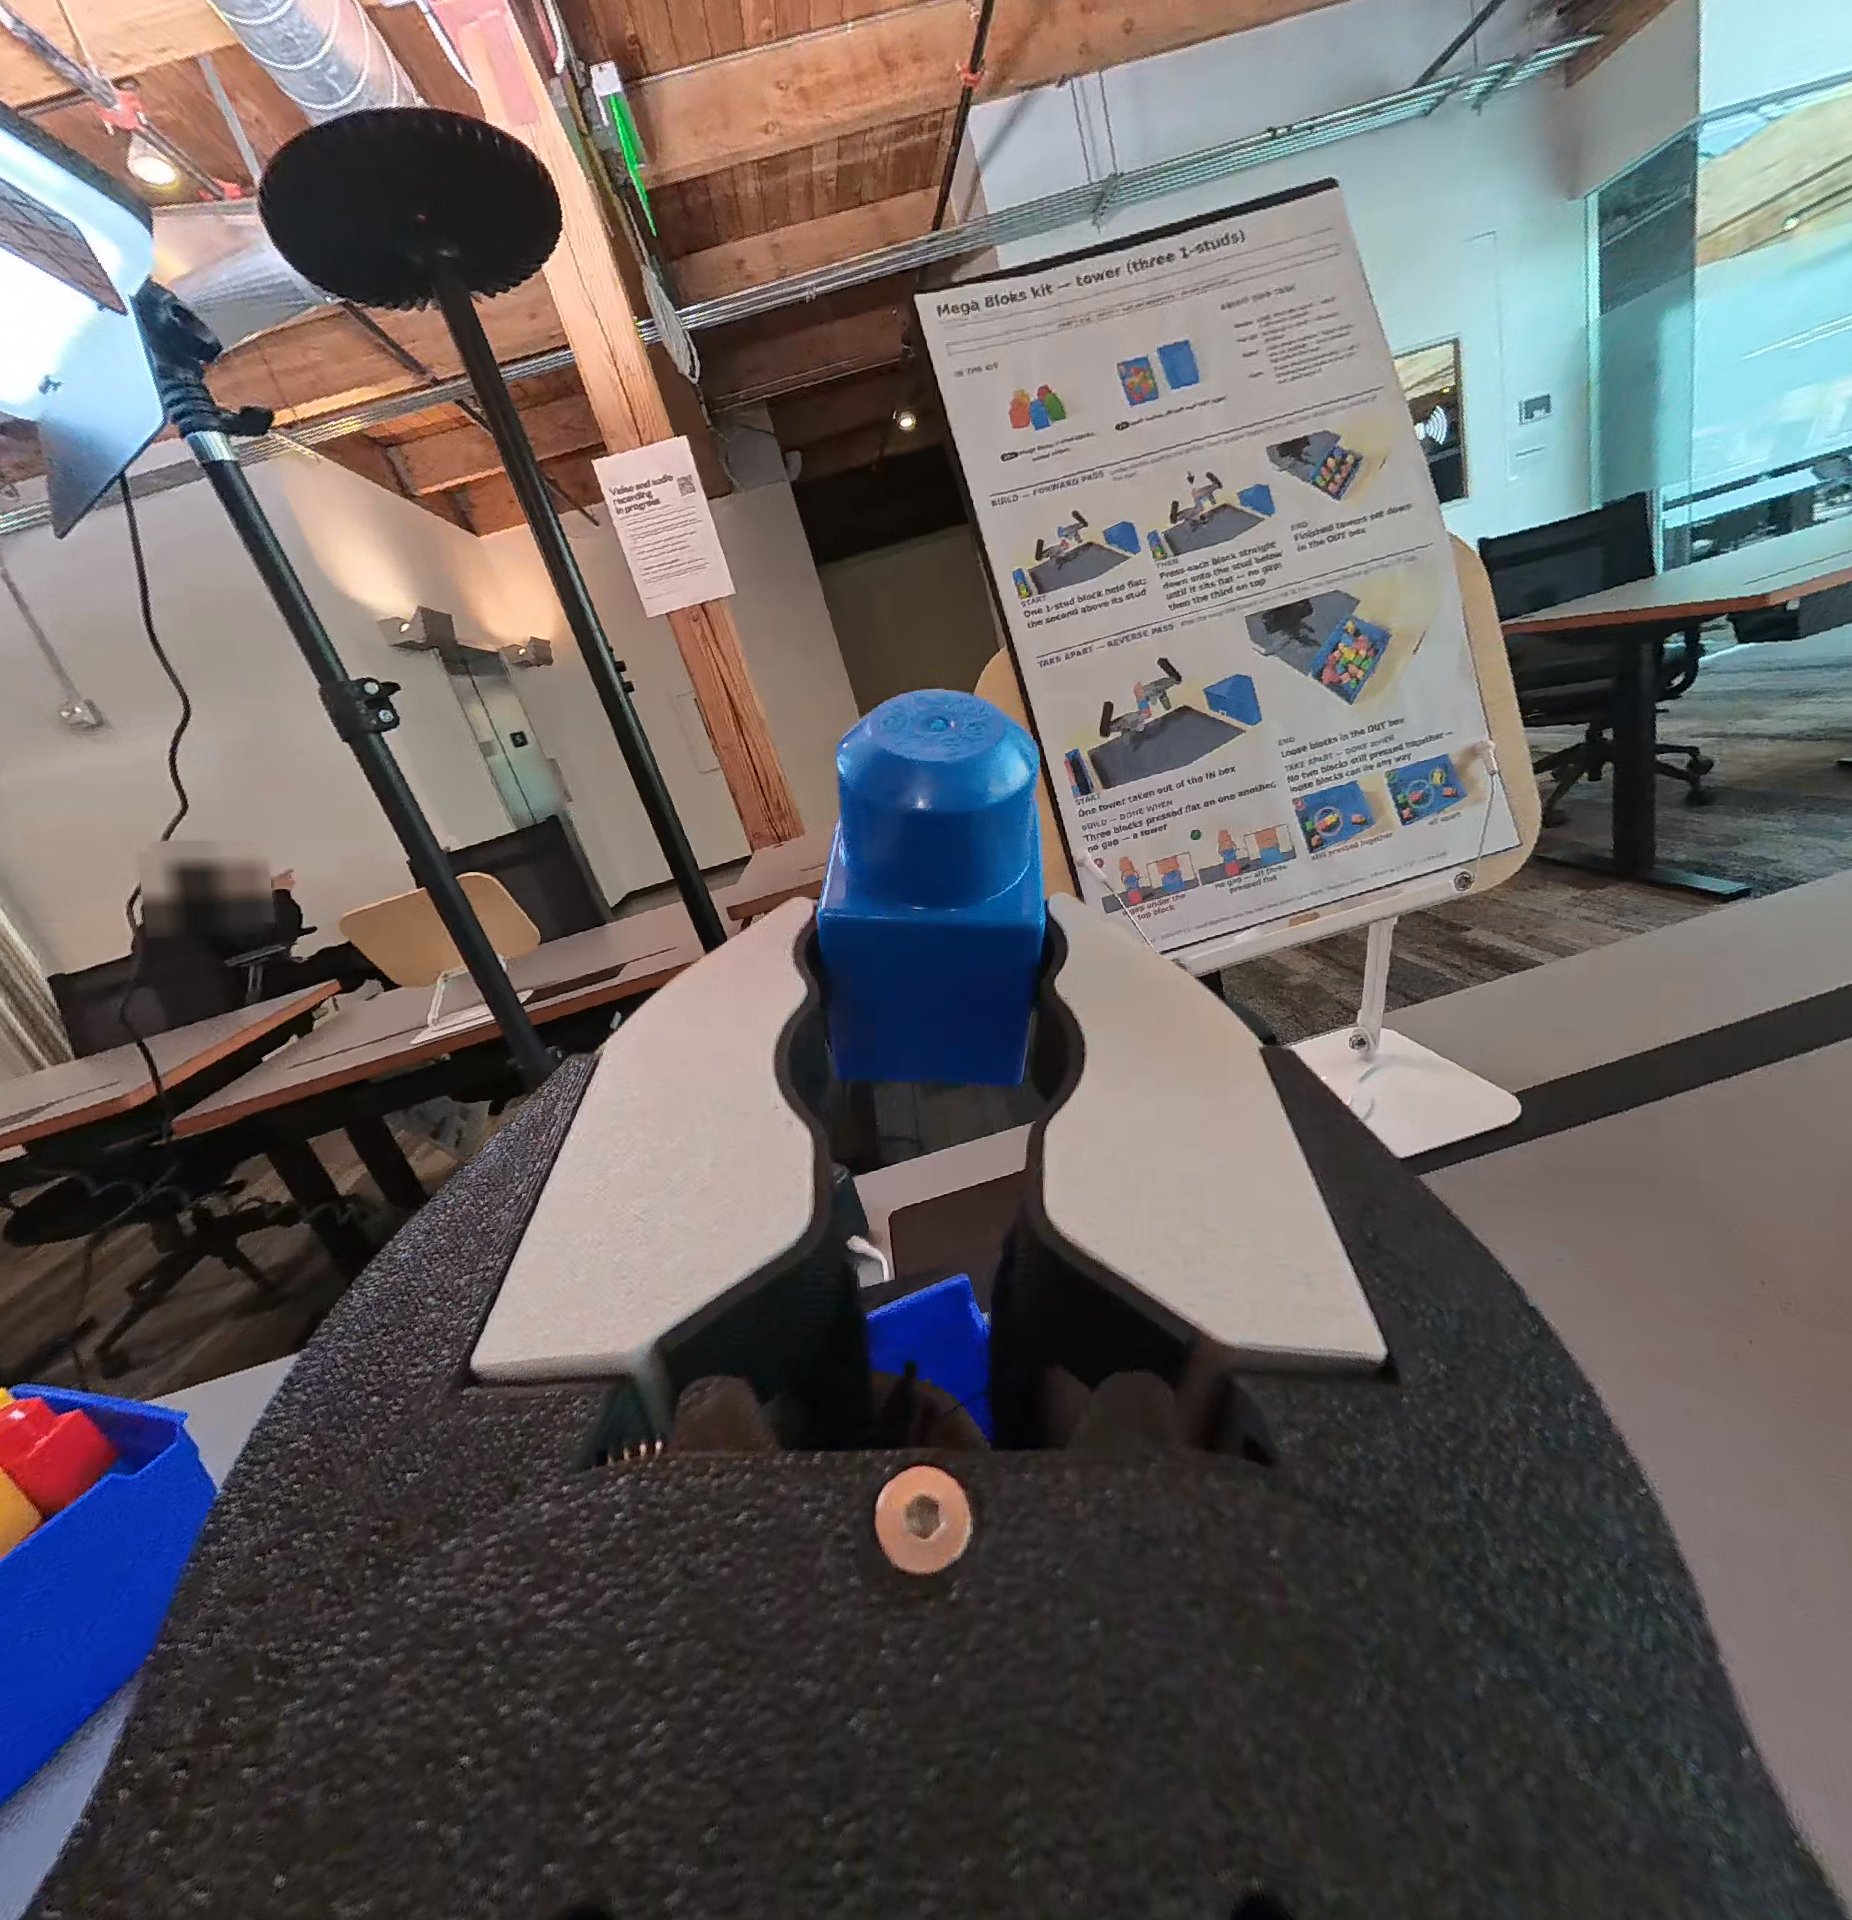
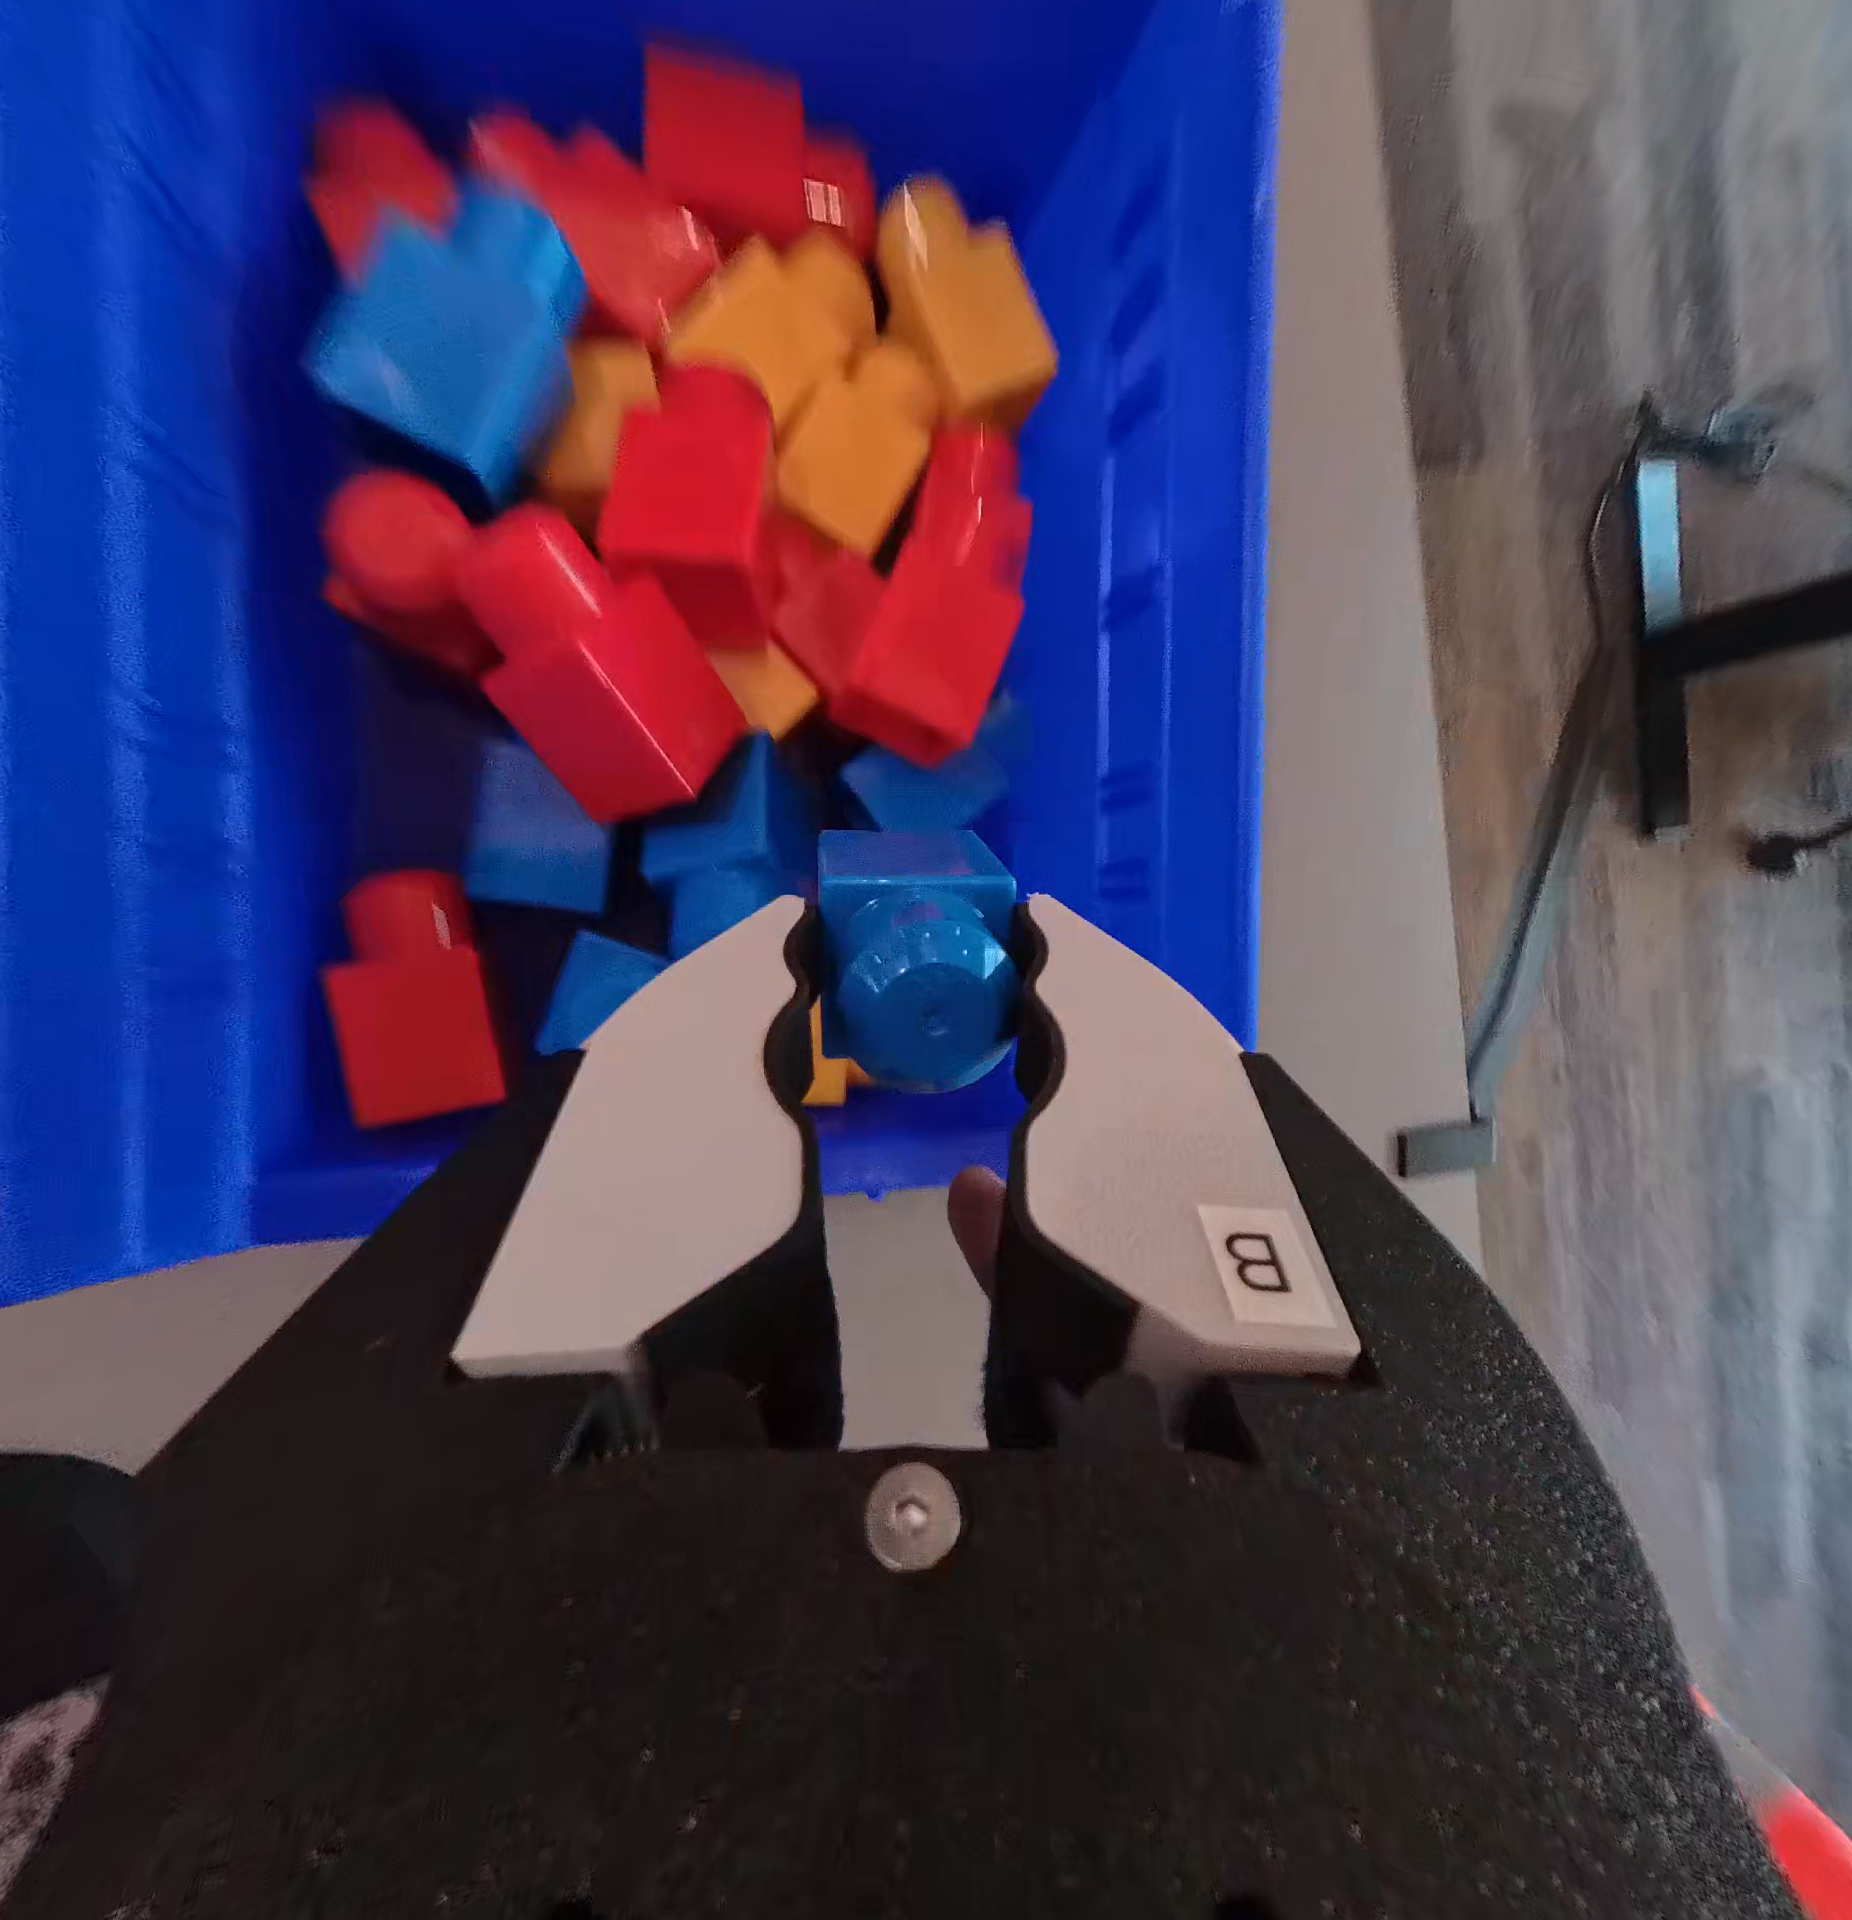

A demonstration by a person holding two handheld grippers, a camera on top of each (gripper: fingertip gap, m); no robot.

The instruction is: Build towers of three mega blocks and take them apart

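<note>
- Two grippers each clamp a blue one-stud block.
- The left gripper [image 1: 930, 971] is clenched on a blue block [image 1: 932, 914] held upright, stud on top, raised above the grey worktop [image 1: 1680, 1299].
- A blue bin [image 1: 60, 1590] with red and yellow blocks sits at the worktop's near left edge; an instruction sheet on a white stand [image 1: 1228, 582] is near the far edge.
- The right gripper [image 2: 917, 961] grips a second blue block [image 2: 917, 961], stud towards the camera, just over the near right corner of a blue box [image 2: 1161, 520].
- Loose red, yellow and blue blocks [image 2: 683, 499] are piled inside that box.
</note>
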